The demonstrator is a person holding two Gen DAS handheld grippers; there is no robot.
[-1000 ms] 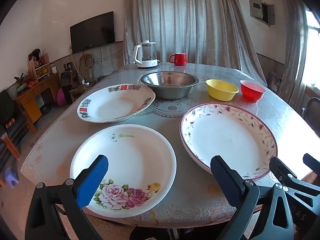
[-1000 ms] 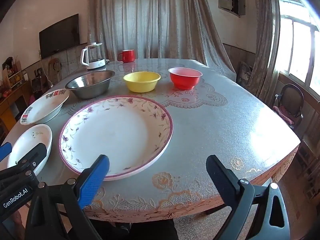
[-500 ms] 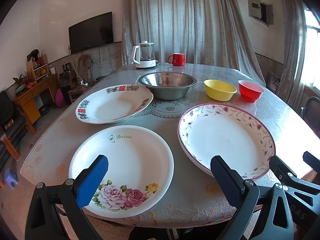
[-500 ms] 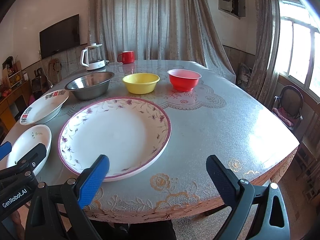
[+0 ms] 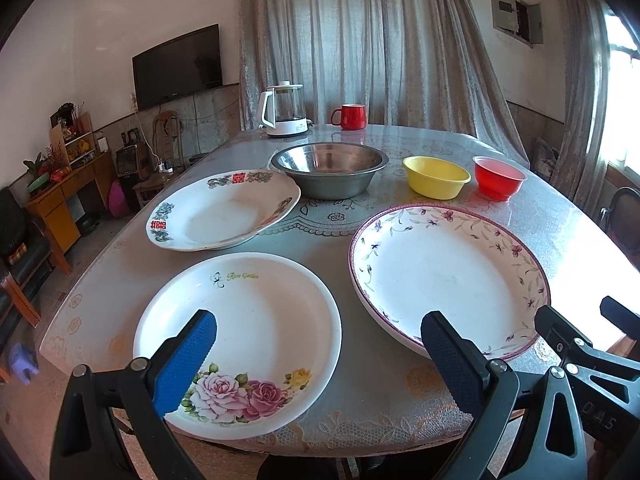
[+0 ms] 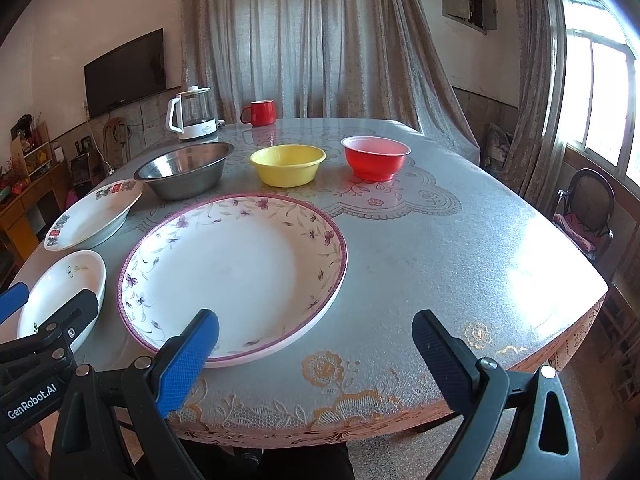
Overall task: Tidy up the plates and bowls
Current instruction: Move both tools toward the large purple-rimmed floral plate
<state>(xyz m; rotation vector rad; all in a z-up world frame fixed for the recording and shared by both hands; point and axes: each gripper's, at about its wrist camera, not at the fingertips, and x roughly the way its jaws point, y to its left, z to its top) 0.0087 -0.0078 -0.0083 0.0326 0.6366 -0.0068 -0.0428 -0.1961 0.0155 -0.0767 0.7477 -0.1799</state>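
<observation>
Three plates lie on the table: a white rose plate (image 5: 244,332) at the near left, a large plate with a purple floral rim (image 5: 448,276) to its right, and a plate with red characters (image 5: 224,212) behind. Further back stand a steel bowl (image 5: 330,168), a yellow bowl (image 5: 436,176) and a red bowl (image 5: 498,176). My left gripper (image 5: 320,356) hangs open over the rose plate's near rim. My right gripper (image 6: 316,354) is open above the table's front edge, just right of the purple-rimmed plate (image 6: 232,272). Neither holds anything.
A white kettle (image 5: 284,110) and a red mug (image 5: 350,117) stand at the table's far side. Bare tabletop (image 6: 460,248) spreads on the right. Chairs, a wooden cabinet (image 5: 60,196) and a wall television surround the table.
Both views have shifted slightly; the plates sit a little lower and left in the frames. Nothing on the table has moved and both grippers stay open.
</observation>
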